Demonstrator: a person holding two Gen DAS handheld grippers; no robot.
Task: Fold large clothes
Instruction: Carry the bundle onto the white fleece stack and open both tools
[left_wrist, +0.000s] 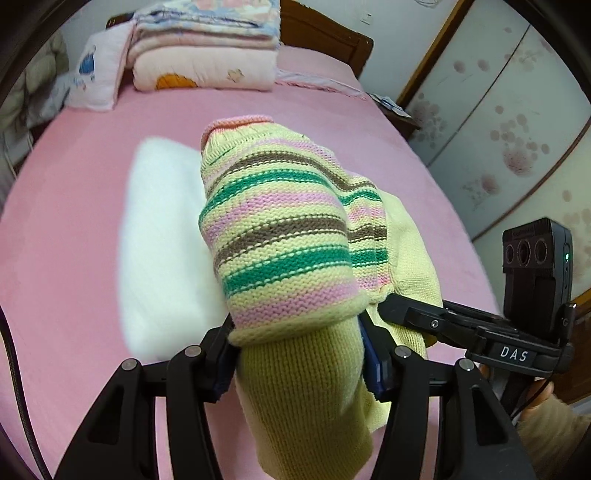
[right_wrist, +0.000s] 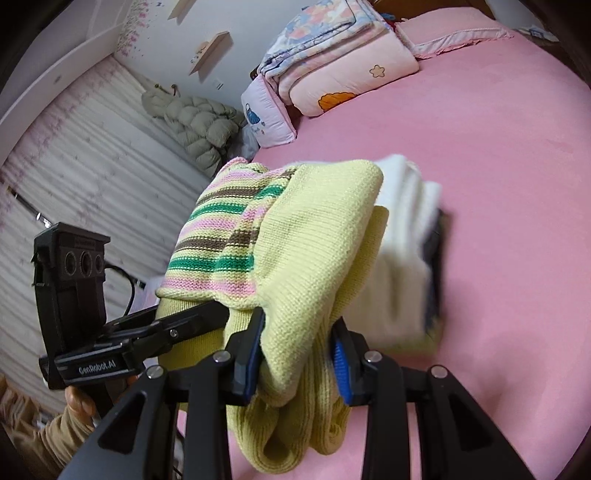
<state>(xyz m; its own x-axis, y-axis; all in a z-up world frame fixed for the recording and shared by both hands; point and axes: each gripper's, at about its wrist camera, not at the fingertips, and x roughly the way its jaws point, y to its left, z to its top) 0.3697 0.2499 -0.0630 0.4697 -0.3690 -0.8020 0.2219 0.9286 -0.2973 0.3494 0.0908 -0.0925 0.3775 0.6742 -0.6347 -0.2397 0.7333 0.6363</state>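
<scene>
We held the folded sweater (left_wrist: 280, 236) in the air over the bed (left_wrist: 74, 240), left gripper (left_wrist: 299, 354) and right gripper (right_wrist: 299, 354) both clamped on its thick bundle, which could slip and unfold if either grip loosened.

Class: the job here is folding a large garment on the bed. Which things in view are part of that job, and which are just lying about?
Part of the job:
- yellow striped sweater
- left claw, clamped on it
- right claw, clamped on it
- pink bed

Lying about:
- folded quilts
- pillow
- white folded cloth
- grey puffer jacket
</scene>
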